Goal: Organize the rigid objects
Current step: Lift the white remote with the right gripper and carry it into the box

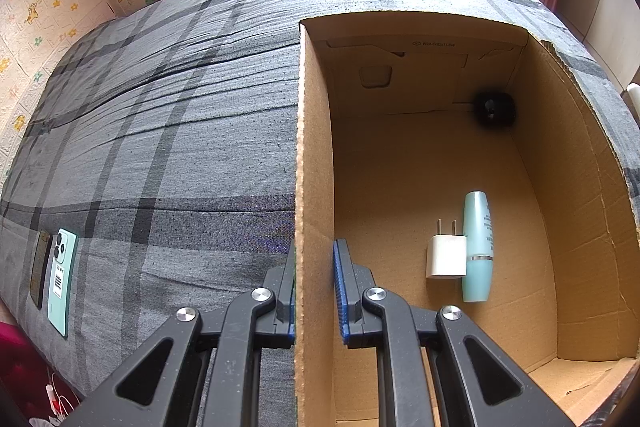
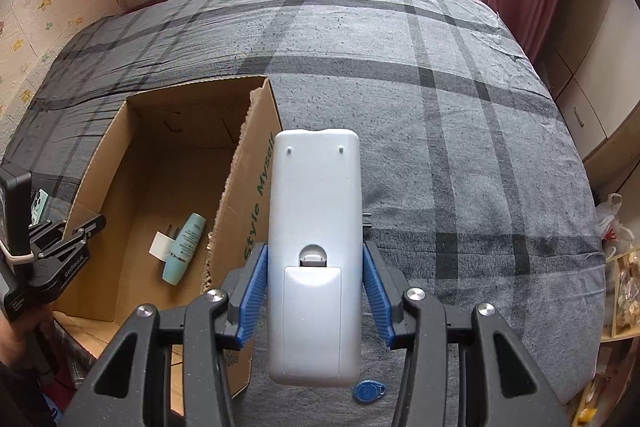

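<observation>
An open cardboard box (image 1: 540, 187) stands on the grey plaid bed. My left gripper (image 1: 316, 247) is shut on the box's left wall, one blue pad on each side of the cardboard. On the box's floor a white charger plug (image 1: 446, 257) and a teal bottle (image 1: 478, 247) lie side by side, and a black object (image 1: 494, 109) sits in the far corner. In the right wrist view my right gripper (image 2: 315, 247) is shut on a pale grey remote control (image 2: 316, 187), back side up, held above the bed just right of the box (image 2: 256, 187).
A teal phone (image 1: 62, 279) and a dark phone (image 1: 40, 267) lie near the bed's left edge. A blue key fob (image 2: 369, 391) rests on the bed under the remote. A small metal-pronged item (image 2: 366, 219) peeks out beside it. Cupboards and a plastic bag (image 2: 612, 223) stand right of the bed.
</observation>
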